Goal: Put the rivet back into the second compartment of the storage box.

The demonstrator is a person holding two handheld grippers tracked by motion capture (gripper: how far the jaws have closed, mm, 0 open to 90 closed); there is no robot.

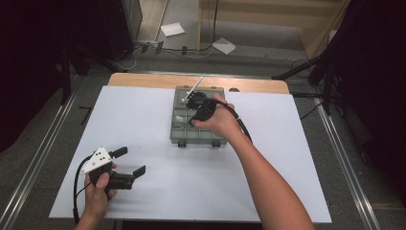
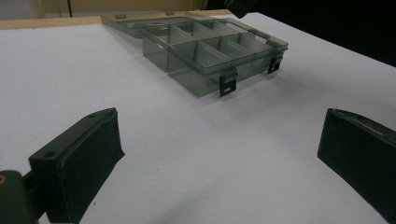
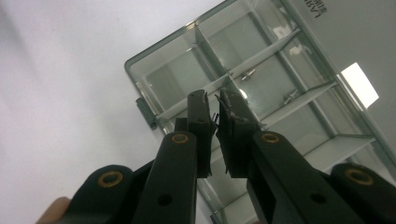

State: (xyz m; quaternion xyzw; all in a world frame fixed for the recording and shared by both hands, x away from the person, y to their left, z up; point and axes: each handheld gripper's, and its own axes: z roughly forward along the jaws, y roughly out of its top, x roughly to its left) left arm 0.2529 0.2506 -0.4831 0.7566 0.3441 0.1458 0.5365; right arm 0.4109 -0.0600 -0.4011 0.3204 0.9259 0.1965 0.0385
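Right gripper (image 3: 214,100) hangs right over the open box (image 3: 299,116), jaws nearly pinched together with just a sliver of gap and nothing visible in it. Box compartments sit directly below its tips, a couple of small screws (image 3: 289,96) just beyond. Left gripper (image 1: 130,162) rests near the sheet's edge, jaws wide, empty, box well ahead of it.

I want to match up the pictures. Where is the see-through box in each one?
High view: the box lies mid-table, under the right claw.
Left gripper view: the box is at the top middle, beyond the open jaws.
Right gripper view: the box is in the upper right, behind the nearly closed jaws.
Shared landmark: the black latches on the box's front edge.
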